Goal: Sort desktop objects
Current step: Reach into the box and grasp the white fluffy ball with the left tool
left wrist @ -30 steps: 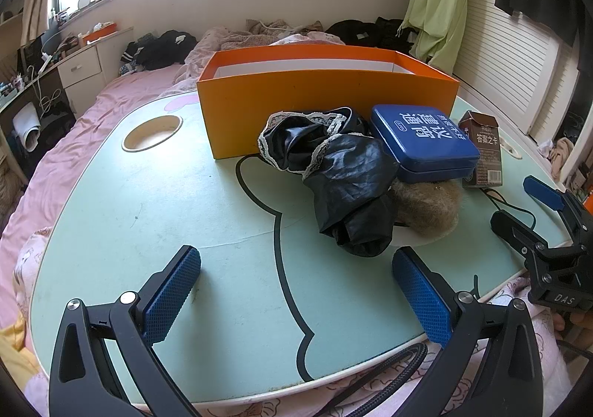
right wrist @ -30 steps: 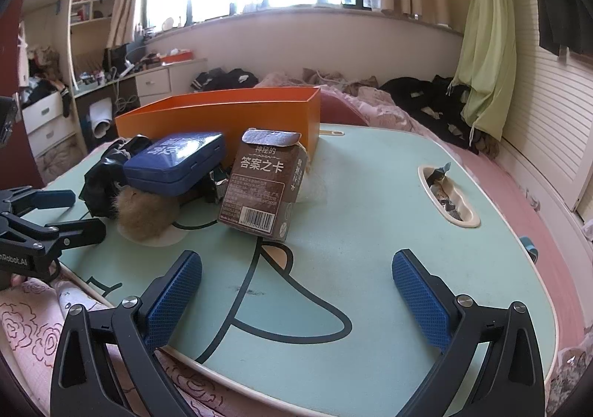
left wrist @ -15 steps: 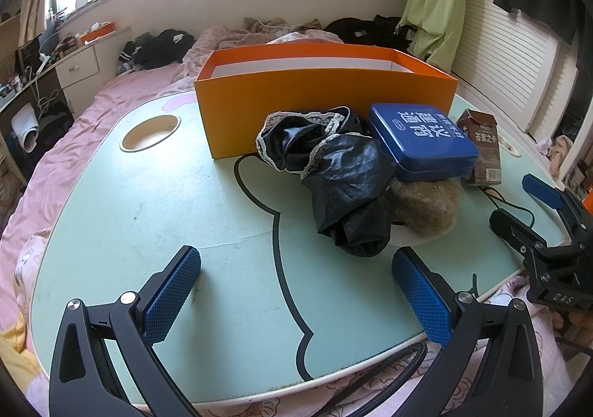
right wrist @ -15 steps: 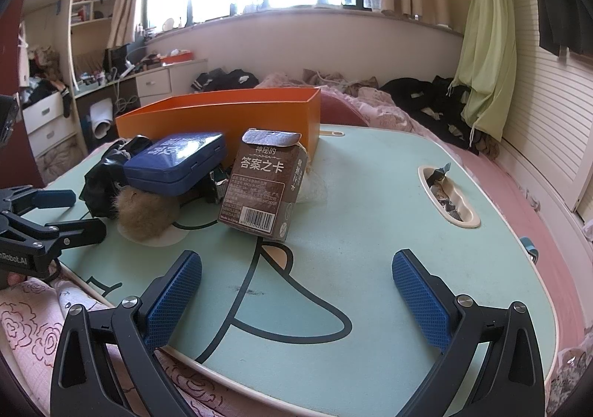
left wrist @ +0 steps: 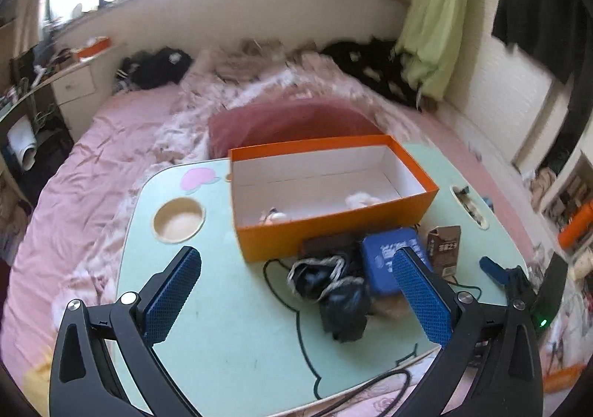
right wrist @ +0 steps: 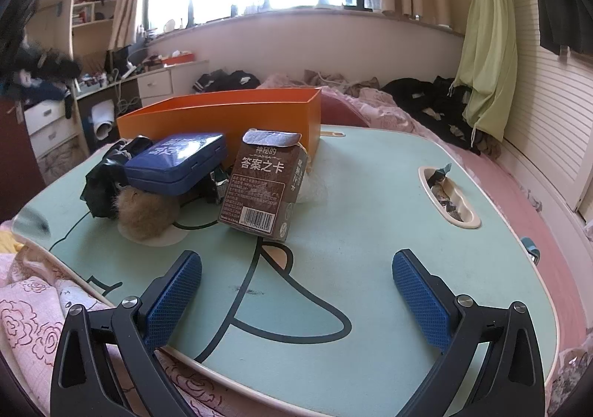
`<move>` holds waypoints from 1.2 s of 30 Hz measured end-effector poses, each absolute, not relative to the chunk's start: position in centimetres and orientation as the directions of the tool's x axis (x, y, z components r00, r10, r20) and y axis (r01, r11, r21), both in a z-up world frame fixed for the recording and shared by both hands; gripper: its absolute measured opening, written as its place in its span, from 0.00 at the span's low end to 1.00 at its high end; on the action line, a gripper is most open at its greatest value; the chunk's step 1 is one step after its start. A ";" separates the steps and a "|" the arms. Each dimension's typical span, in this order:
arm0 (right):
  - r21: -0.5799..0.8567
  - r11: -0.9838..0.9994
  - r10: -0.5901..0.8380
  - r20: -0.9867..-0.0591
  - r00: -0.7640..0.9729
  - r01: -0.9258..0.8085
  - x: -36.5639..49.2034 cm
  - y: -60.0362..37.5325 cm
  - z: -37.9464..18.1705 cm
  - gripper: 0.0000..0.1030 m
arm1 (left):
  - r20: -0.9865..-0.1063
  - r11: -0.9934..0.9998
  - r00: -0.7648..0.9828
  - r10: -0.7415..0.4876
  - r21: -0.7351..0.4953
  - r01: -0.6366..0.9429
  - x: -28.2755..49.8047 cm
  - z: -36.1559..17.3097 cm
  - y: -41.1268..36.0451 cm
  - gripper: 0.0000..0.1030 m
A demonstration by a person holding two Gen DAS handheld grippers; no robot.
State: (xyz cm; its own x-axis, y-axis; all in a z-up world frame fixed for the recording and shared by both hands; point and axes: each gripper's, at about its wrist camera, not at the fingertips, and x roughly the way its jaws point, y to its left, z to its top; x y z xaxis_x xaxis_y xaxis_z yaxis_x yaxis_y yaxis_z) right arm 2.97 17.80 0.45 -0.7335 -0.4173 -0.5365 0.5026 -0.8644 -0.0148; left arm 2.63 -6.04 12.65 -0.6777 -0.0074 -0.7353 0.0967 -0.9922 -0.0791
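Left gripper (left wrist: 296,291): we see its fingers (left wrist: 172,293) spread wide, nothing between them, held high above the table (left wrist: 229,339). Just past the right finger: a blue tin (left wrist: 385,261) lying on a tan fluffy lump (left wrist: 389,307), with a crumpled black cloth (left wrist: 341,300) between the two fingers, further out. Beyond these, the orange box (left wrist: 326,194), open-topped, white inside, with a couple of small pale items on its floor; too blurred to name. A brown carton (left wrist: 444,250) stands right of the tin.

Right gripper (right wrist: 296,291): we note its fingers (right wrist: 418,298) also wide apart and holding nothing, low over the table's near edge. Ahead of the left finger, the brown carton (right wrist: 265,185) stands tilted; left of it, the blue tin (right wrist: 178,161) sits atop the fluffy lump (right wrist: 146,211), with the black cloth (right wrist: 102,181) further left. The orange box (right wrist: 222,116) is behind them. Far beyond the right finger, a slot in the table (right wrist: 448,198) holds small scraps.
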 end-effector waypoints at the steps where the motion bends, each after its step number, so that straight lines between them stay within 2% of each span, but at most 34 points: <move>1: -0.015 -0.864 -0.418 -0.536 -0.733 0.503 3.0 17.8 0.5 1.00 | -0.758 -0.993 -0.652 0.004 -0.080 0.087 1.4 12.8 -6.0 1.00; 4: -0.014 -0.864 -0.419 -0.536 -0.733 0.503 3.0 17.8 0.5 1.00 | -0.800 -0.990 -0.598 0.049 -0.119 0.078 -2.2 12.6 -5.9 1.00; 8: -0.014 -0.863 -0.421 -0.535 -0.733 0.505 3.1 17.6 0.7 1.00 | -0.804 -0.975 -0.593 0.035 -0.158 0.157 -5.8 11.6 -5.9 1.00; 11: -0.013 -0.863 -0.420 -0.535 -0.733 0.505 3.1 17.5 0.8 0.99 | -0.801 -0.969 -0.599 0.004 -0.152 0.197 -7.6 10.1 -5.2 1.00; 14: -0.012 -0.862 -0.422 -0.535 -0.732 0.506 3.1 17.4 0.8 0.99 | -0.836 -0.970 -0.548 -0.004 -0.130 0.205 -9.3 7.6 -4.3 1.00; 18: -0.013 -0.863 -0.420 -0.535 -0.733 0.505 3.2 17.4 0.8 1.00 | -0.865 -0.966 -0.502 -0.010 -0.121 0.228 -10.4 5.2 -4.0 1.00; 26: -0.013 -0.863 -0.421 -0.534 -0.733 0.505 3.3 17.3 0.8 1.00 | -0.875 -0.961 -0.483 -0.007 -0.128 0.245 -11.4 4.8 -4.0 1.00; 30: -0.013 -0.863 -0.421 -0.534 -0.734 0.504 3.3 17.3 0.8 1.00 | -0.890 -0.957 -0.452 0.066 -0.185 0.225 -12.5 4.8 -3.3 0.99; 36: -0.012 -0.863 -0.421 -0.534 -0.734 0.505 3.3 17.4 0.8 0.99 | -0.927 -0.963 -0.350 0.137 -0.207 0.171 -15.4 4.6 -0.3 0.83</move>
